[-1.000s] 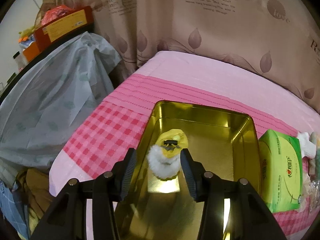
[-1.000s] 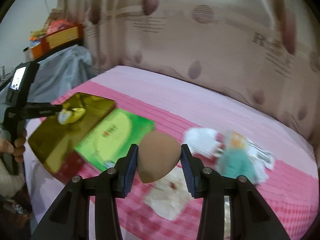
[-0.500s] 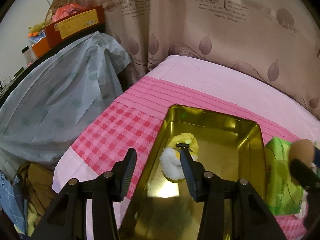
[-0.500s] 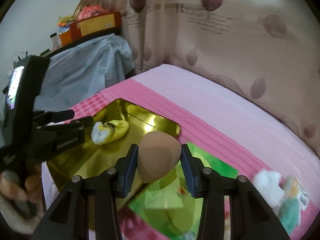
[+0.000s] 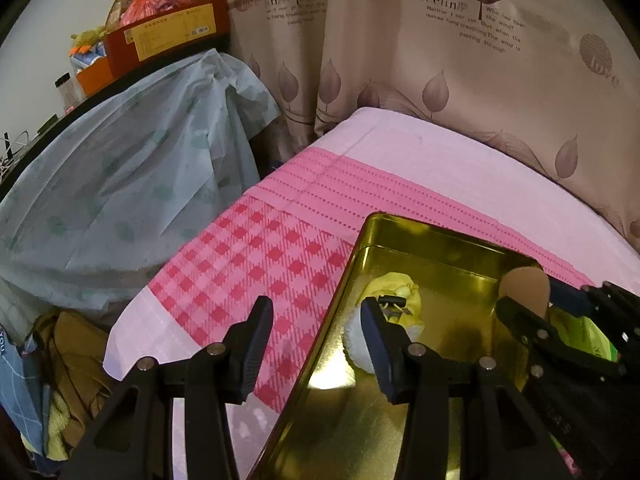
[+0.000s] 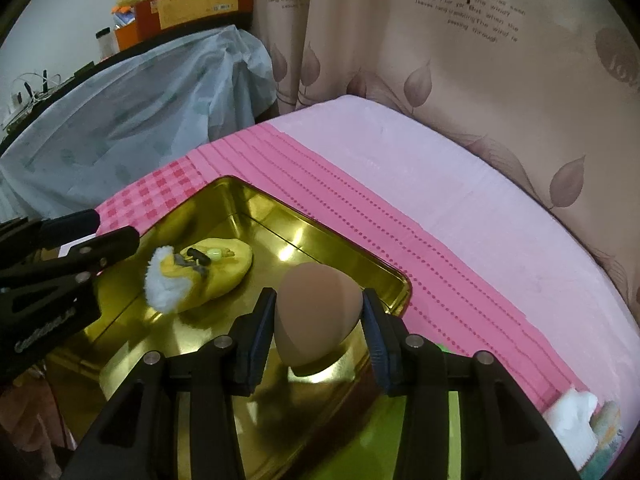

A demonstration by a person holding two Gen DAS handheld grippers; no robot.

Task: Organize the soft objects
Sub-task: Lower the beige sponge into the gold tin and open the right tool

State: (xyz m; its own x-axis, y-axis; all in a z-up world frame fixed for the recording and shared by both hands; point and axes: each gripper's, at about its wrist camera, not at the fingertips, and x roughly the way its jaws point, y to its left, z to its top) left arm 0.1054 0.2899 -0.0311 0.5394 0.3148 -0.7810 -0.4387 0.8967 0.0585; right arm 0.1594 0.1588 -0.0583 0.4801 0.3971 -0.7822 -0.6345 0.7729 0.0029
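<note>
**Spotter:** Walk me across, left to right.

**Operator:** Far left is a pale blue sheet draped over furniture [image 5: 120,200]. Then my left gripper [image 5: 316,336], jaws apart and holding nothing. It hangs over the near left edge of the shallow gold metal tray [image 6: 280,216], which sits on the pink checked and striped bedspread [image 6: 460,240]. In the tray's left half lies the small yellow plush slipper with a white fluffy cuff [image 6: 204,272]. Right of that is my right gripper [image 6: 318,324], clamped on the tan teardrop makeup sponge [image 6: 316,316], which I'm holding above the tray's right half, not yet on the floor of it.

**Spotter:** How does the sponge feel to you?

**Operator:** I'd judge it very light and squashy, with a matte skin that shouldn't slip. The pads sit on its widest part, one on either flank, which looks the right place; nearer the tip it would likely squirt out. It can't break, but it may bounce or roll once I let go.

**Spotter:** Which way is it lying?

**Operator:** In the right wrist view its long axis runs roughly up and down between the fingers, rounded end up and away from me, the cut facet down toward the camera. The slipper's long axis runs across the tray, cuff toward my left gripper, toe to the right.
</note>
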